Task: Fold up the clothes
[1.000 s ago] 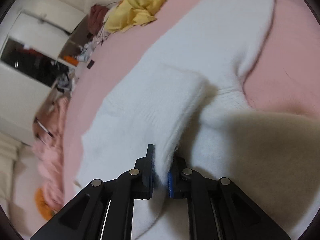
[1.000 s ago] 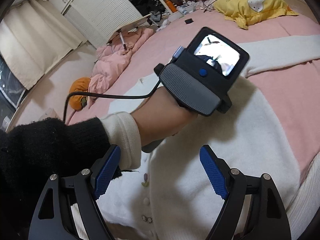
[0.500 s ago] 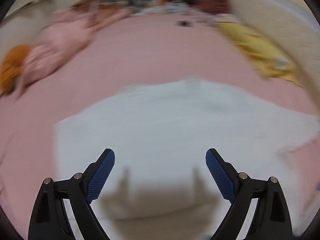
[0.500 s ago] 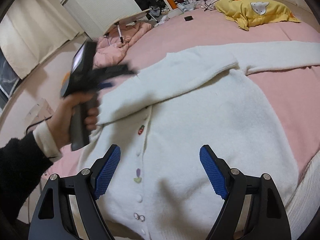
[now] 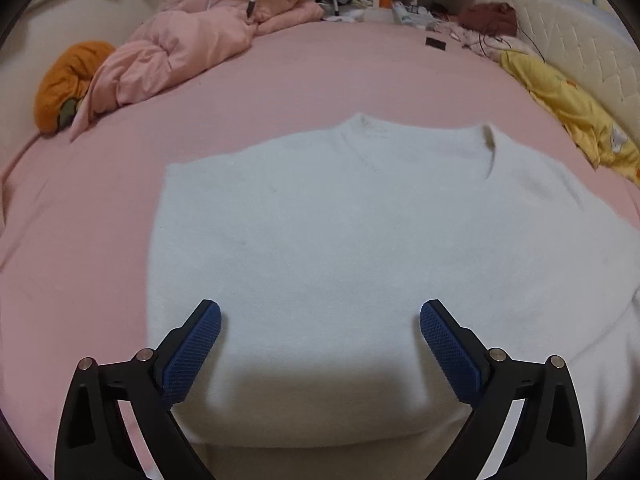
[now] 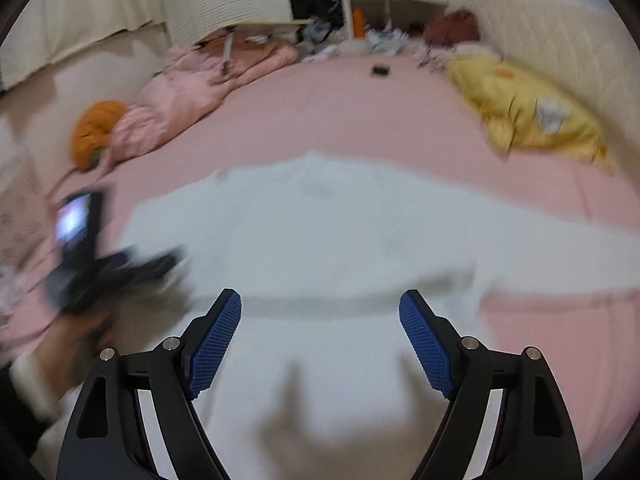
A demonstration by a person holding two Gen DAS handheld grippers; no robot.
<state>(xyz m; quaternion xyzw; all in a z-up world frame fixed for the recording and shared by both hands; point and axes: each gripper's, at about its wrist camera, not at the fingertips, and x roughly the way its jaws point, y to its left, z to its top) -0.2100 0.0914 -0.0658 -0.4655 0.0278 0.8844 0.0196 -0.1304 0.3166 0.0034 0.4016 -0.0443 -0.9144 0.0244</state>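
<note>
Left gripper [image 5: 320, 324] let go of sweater [image 5: 340, 240] sleeve pinched second ago; fingers now spread wide, empty, above hem. Sleeve now folded across sweater body, left edge straight. Right gripper [image 6: 320, 320] fingers spread, empty, above sweater; right sleeve [image 6: 560, 240] stretches flat across pink bed [image 5: 320, 80], so fold looks half-made. No containers in view; yellow pillow [image 5: 568, 120] beyond sweater collar.

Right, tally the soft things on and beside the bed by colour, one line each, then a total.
White: 1, the sweater
Pink: 1, the duvet
Yellow: 1, the pillow
Orange: 1, the plush
Dark red: 1, the bundle
Total: 5
</note>
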